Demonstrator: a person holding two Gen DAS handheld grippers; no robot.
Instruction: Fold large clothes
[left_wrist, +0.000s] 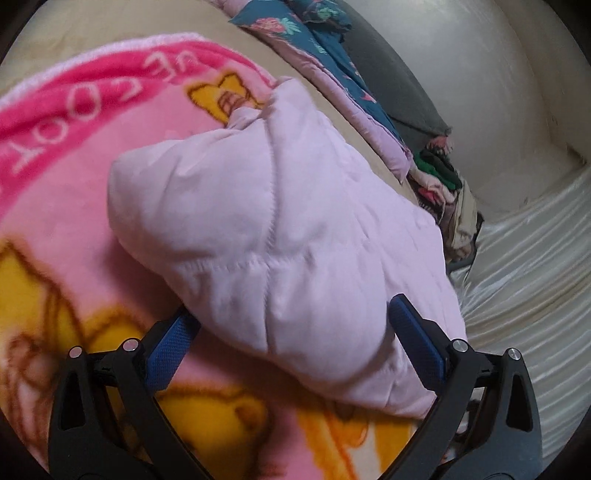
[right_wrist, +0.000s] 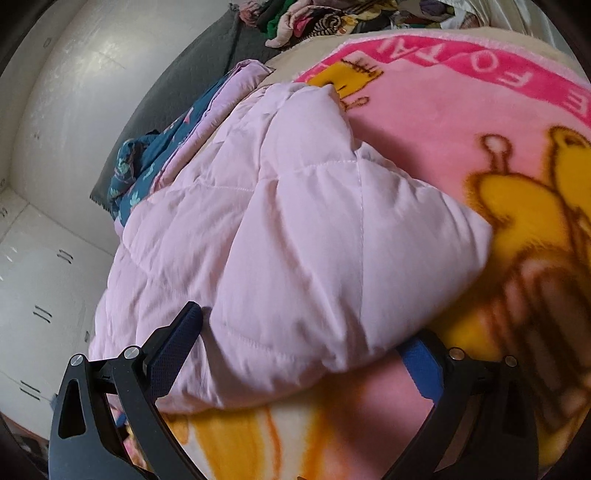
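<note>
Pale pink quilted comforter (left_wrist: 280, 236) lies bunched in a puffy heap on a pink fleece blanket (left_wrist: 55, 206) printed with yellow cartoon figures and a hot-pink lettered border. Nearest the left wrist camera, the left gripper (left_wrist: 291, 321) has its blue-padded fingers (left_wrist: 171, 349) spread wide, straddling the near edge of the heap without pinching it. In the right wrist view, the right gripper (right_wrist: 306, 332) is likewise wide apart, one finger against the comforter's left side, the other just beside its lower right fold, over the blanket. Farther back, the comforter's teal floral underside (right_wrist: 155, 162) shows along its far edge, next to a grey sheet (right_wrist: 192, 74). Beyond that sits a pile of mixed clothes (right_wrist: 317, 18) against a white wall (left_wrist: 461, 74).
</note>
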